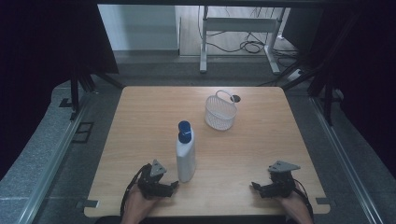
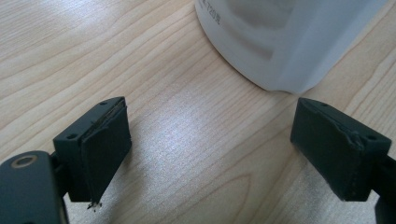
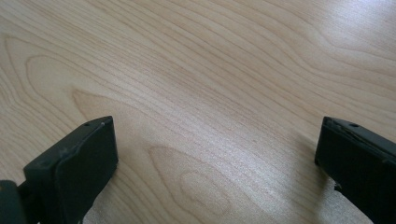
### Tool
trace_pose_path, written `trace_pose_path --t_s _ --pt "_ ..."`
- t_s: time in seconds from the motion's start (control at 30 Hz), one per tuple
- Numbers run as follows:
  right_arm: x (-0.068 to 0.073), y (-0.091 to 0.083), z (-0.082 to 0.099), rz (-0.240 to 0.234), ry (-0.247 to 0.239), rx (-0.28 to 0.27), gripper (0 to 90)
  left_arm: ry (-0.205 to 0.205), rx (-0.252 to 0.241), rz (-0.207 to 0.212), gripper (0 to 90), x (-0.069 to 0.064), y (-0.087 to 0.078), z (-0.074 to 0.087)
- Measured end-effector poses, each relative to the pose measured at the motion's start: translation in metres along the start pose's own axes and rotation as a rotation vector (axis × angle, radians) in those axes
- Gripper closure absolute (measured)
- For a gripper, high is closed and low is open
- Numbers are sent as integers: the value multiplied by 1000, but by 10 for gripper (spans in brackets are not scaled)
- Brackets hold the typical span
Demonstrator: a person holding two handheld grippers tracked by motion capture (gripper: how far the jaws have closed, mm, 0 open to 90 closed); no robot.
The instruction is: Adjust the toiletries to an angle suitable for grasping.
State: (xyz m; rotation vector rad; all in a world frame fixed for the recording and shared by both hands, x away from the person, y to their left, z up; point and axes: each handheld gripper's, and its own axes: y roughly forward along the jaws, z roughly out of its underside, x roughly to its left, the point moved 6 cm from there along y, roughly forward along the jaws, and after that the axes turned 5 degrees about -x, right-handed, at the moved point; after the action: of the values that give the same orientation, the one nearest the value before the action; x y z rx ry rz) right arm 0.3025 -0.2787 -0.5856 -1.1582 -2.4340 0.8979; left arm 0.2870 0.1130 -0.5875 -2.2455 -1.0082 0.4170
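Observation:
A white bottle [image 1: 186, 158] with a blue cap [image 1: 185, 130] stands upright near the front middle of the wooden table [image 1: 261, 140]. My left gripper [image 1: 173, 185] rests on the table just left of the bottle's base, open, jaws pointing at it. In the left gripper view the bottle's white base [image 2: 280, 42] sits just beyond the open jaws [image 2: 212, 149], not between them. A white mesh basket [image 1: 220, 112] with a handle stands behind the bottle, to the right. My right gripper [image 1: 256, 187] lies at the front right, open over bare wood [image 3: 210, 116].
The table's front edge is close under both hands. A small round hole [image 1: 235, 98] sits in the tabletop behind the basket. Beyond the table are a white desk frame [image 1: 238, 28] and floor cables [image 1: 252, 45]. Dark frames flank the sides.

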Motion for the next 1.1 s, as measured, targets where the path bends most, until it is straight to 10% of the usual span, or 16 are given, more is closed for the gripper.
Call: trace_pose_path --t_s 1.1 --pt "0 0 0 -5 -5 0 0 -5 11 -5 134 1 1 -2"
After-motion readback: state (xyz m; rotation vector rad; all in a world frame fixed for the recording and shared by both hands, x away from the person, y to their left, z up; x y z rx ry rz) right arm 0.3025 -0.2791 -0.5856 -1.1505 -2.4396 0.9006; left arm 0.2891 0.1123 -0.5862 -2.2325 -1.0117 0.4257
